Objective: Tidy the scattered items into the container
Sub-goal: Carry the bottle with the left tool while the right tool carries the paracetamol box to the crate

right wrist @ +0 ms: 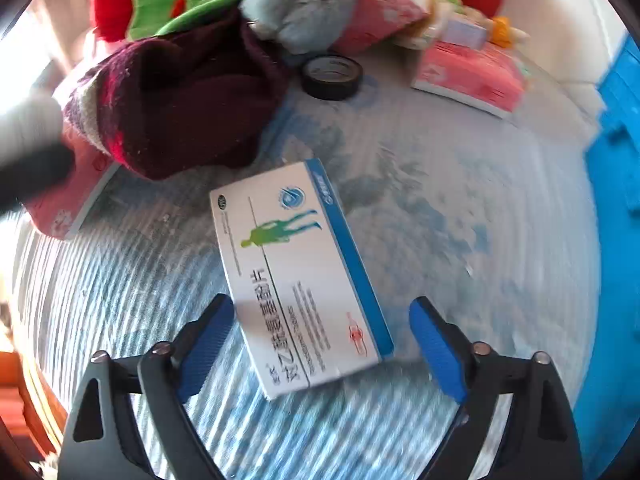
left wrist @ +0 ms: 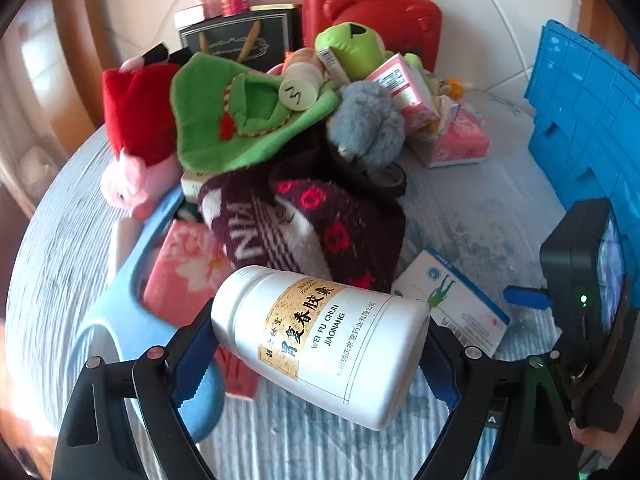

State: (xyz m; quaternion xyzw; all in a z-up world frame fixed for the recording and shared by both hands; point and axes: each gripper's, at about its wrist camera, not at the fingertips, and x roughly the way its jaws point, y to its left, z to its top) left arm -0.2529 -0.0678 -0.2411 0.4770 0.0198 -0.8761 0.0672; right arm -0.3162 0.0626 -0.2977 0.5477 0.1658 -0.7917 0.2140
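Observation:
My left gripper (left wrist: 320,344) is shut on a white medicine bottle (left wrist: 320,340) with a gold label, held lying sideways above the table. My right gripper (right wrist: 322,340) is open, its blue pads on either side of the near end of a white and blue medicine box (right wrist: 296,272) lying flat on the table; the box also shows in the left wrist view (left wrist: 452,300). The blue plastic crate (left wrist: 584,120) stands at the right; its edge shows in the right wrist view (right wrist: 616,200). The right gripper's body (left wrist: 584,304) shows at the right of the left wrist view.
A pile sits on the table: maroon knitted hat (left wrist: 312,232), green cloth (left wrist: 224,120), grey plush (left wrist: 368,124), pink pig toy (left wrist: 128,184), pink tissue packs (left wrist: 460,140), black tape roll (right wrist: 332,76), red case (left wrist: 372,12), dark box (left wrist: 240,36). A light blue hanger (left wrist: 132,280) lies left.

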